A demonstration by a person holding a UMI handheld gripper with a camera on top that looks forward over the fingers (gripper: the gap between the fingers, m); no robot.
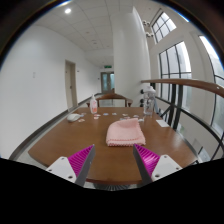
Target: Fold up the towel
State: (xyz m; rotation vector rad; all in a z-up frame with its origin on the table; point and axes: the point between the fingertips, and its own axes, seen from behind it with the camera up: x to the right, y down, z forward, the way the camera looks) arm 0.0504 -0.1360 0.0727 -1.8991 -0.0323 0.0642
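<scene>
From the small bottle (93, 104) at the far left of the wooden bench (60, 140), the eye crosses to the pink towel (125, 133), lying bunched just ahead of the claw (113, 157), whose fingers stand apart, empty, nothing between them.

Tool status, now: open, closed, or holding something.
Tool: open, holding nothing; the pink towel lies on the table just beyond its fingers.

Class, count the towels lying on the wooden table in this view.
1. A pink towel, already folded, lies on the wooden table just beyond the open gripper. Small items at the far end are too distant to identify.
</scene>
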